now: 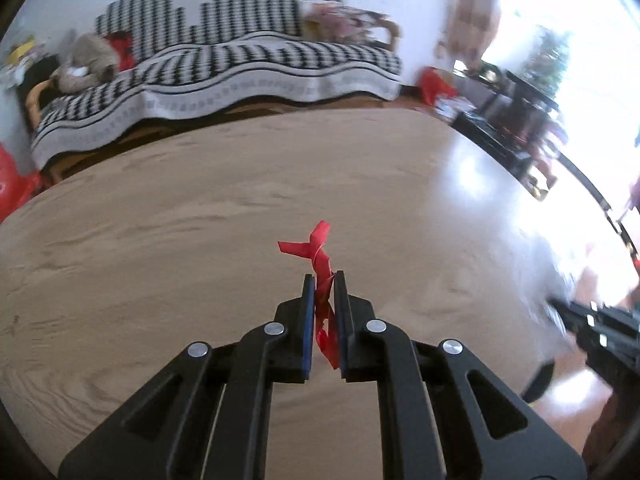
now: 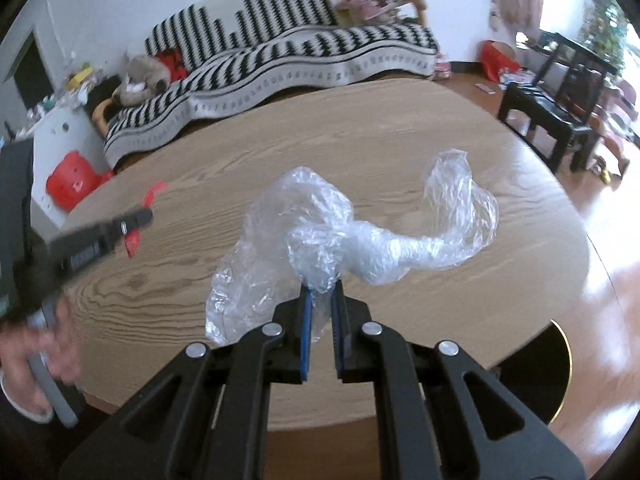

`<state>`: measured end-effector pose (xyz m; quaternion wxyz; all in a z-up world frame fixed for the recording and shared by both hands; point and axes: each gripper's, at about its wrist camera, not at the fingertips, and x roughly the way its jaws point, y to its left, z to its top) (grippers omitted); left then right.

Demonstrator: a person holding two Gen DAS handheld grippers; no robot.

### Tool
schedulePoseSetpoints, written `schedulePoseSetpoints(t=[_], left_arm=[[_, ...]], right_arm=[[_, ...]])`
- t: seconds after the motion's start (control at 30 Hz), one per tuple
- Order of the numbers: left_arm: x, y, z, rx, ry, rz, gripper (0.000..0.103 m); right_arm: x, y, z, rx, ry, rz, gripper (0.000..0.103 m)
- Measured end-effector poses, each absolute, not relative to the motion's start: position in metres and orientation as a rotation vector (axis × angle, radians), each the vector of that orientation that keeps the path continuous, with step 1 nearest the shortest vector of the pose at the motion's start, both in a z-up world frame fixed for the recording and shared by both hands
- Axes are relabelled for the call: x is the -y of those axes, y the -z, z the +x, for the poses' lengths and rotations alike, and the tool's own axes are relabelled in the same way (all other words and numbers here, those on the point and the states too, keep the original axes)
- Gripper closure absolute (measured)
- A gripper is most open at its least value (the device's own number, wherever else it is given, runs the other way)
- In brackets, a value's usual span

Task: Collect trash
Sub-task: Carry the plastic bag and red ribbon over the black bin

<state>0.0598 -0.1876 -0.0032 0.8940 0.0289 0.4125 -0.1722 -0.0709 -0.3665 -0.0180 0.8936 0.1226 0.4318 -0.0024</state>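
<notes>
My left gripper [image 1: 323, 280] is shut on a twisted red ribbon scrap [image 1: 320, 256], which sticks out past the fingertips above the round wooden table [image 1: 160, 240]. In the right wrist view the right gripper [image 2: 322, 286] is shut on a crumpled clear plastic bag [image 2: 320, 232] that billows out to both sides over the table [image 2: 400, 152]. The left gripper [image 2: 136, 220] shows there too, blurred at the left, with the red ribbon scrap [image 2: 154, 192] in it and a hand [image 2: 36, 352] on its handle. The right gripper's body [image 1: 600, 332] is a blur at the right edge of the left wrist view.
Behind the table stands a sofa with a black-and-white cover [image 2: 300, 52], a stuffed toy [image 2: 140, 76] on it. A red plastic stool [image 2: 72, 184] sits at the left, dark wooden furniture [image 2: 556, 108] at the right. A black round object [image 2: 556, 372] lies below the table's right edge.
</notes>
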Motion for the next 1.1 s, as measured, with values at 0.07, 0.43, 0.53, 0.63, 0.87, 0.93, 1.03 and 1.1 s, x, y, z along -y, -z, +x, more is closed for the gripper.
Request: schedulePoseSetpoints(t=[0.07,0.43,0.53,0.63,0.87,0.93,1.03,1.1], left_arm=[[0.212,0.007,0.049,-0.852,0.401,0.101,0.095],[0.324,0.009,0.000,-0.835,0.656,0.159,0.095],[0.354,0.017,-0.016,-0.858,0.734,0.165,0.095],[0.380,0.027,-0.034,-0.869,0.805,0.190,0.095],[0.428,0.044,-0.058,-0.889,0.938,0.231,0.095],[0.439,0.048,-0.064,-0.897,0.965,0.233,0.095],[0.448,0.055,-0.067,-0.910,0.991,0.235,0.095],[0.452,0.059,-0.069,-0.911,0.999,0.237,0.095]], right_arm=[[0.377,0.017,-0.078,-0.889,0.013,0.254,0.093],[0.481,0.037,-0.153,-0.902,0.201,0.333,0.093],[0.513,0.048,-0.172,-0.921,0.268,0.376,0.093],[0.537,0.057,-0.189,-0.931,0.321,0.400,0.093],[0.572,0.068,-0.219,-0.946,0.387,0.464,0.093],[0.577,0.070,-0.224,-0.949,0.399,0.474,0.093],[0.581,0.071,-0.230,-0.948,0.410,0.492,0.093],[0.584,0.072,-0.232,-0.949,0.415,0.500,0.093]])
